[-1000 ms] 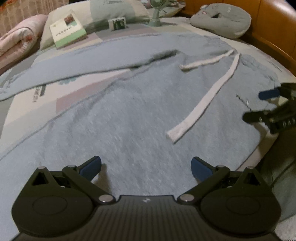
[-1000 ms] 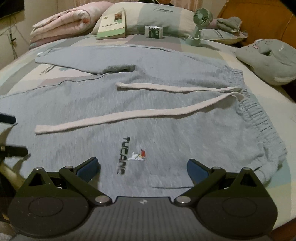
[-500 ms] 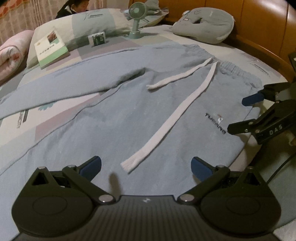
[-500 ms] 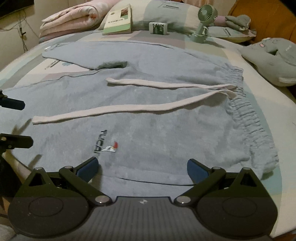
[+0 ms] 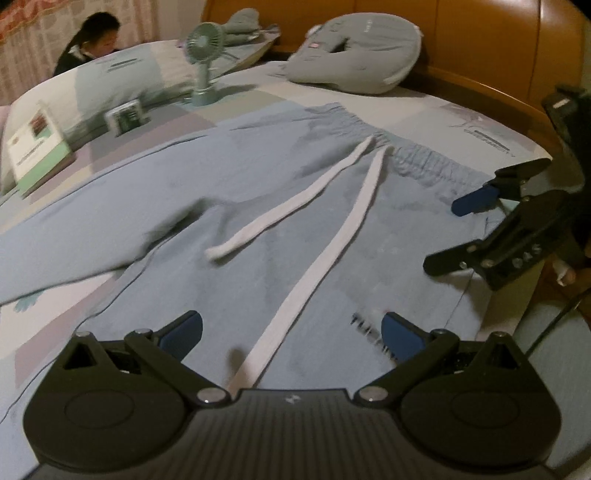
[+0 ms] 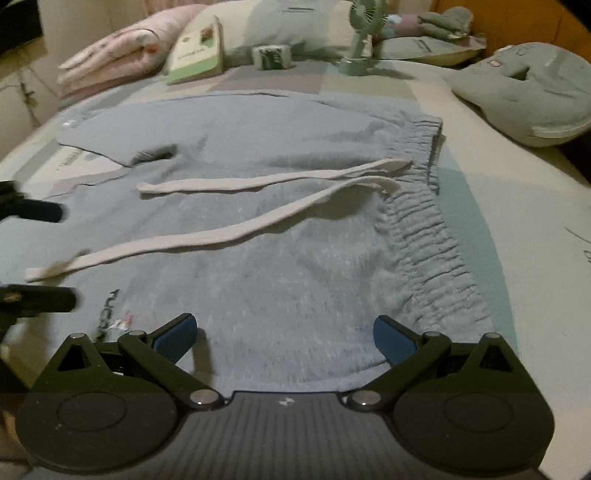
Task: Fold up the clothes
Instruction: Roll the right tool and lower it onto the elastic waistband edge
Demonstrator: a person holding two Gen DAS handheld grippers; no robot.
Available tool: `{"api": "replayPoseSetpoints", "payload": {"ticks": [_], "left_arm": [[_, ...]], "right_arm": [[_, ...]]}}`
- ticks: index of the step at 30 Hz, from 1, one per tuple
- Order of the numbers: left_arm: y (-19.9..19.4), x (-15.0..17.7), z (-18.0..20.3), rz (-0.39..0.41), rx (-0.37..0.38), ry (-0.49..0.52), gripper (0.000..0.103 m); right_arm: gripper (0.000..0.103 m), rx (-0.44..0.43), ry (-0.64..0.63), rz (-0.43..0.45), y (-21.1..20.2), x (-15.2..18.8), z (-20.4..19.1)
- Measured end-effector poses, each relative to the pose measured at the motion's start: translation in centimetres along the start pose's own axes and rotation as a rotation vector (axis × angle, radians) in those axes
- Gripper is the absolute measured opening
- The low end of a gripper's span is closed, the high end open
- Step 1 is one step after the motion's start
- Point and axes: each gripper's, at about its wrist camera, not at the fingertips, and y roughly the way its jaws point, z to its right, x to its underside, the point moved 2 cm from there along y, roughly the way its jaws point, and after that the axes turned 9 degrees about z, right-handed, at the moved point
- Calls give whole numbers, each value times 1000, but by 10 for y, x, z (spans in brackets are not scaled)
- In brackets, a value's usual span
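Light blue sweatpants (image 5: 229,206) (image 6: 280,269) lie flat on the bed, elastic waistband (image 6: 424,236) to the right. Two white drawstrings (image 5: 314,254) (image 6: 229,232) trail across the front. My left gripper (image 5: 291,332) is open just above the near hem, over the end of the longer drawstring and beside the dark logo (image 5: 369,332). My right gripper (image 6: 284,336) is open above the near edge close to the waistband. Each gripper shows in the other's view, the right gripper (image 5: 454,232) at the right and the left gripper (image 6: 55,254) at the left, both open and empty.
At the head of the bed stand a small green fan (image 5: 203,66) (image 6: 360,33), a green book (image 5: 35,147) (image 6: 195,51), a small box (image 6: 271,57) and pillows. A grey neck pillow (image 5: 358,59) (image 6: 528,92) lies right, a wooden bed frame (image 5: 517,48) behind. A person (image 5: 92,40) sits behind the pillows.
Both grippers have shifted to the right along the near edge of the sweatpants, toward the waistband. The drawstring end now lies between the left fingers. Both stay open.
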Motion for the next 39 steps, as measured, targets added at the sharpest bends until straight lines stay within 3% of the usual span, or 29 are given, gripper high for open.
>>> {"api": "replayPoseSetpoints", "payload": {"ticks": [7, 13, 15, 19, 23, 29, 37, 39], "left_arm": [[22, -10, 19, 16, 20, 43, 102], [25, -8, 22, 7, 18, 58, 102], [26, -6, 21, 0, 6, 62, 102], [26, -5, 17, -9, 18, 49, 102], [23, -9, 16, -2, 5, 62, 102], [11, -20, 7, 61, 34, 16, 102], [13, -19, 4, 57, 18, 16, 102], [10, -20, 3, 66, 17, 19, 102]], "right_arm": [[103, -99, 156, 47, -15, -25, 41], [103, -79, 246, 132, 0, -73, 95], [103, -122, 315, 115, 18, -87, 118], [103, -244, 513, 2, 67, -108, 166], [103, -303, 646, -25, 103, -117, 197], [103, -400, 707, -14, 135, -130, 207], [103, -363, 715, -11, 160, -154, 204], [103, -396, 711, -49, 157, -151, 198]]}}
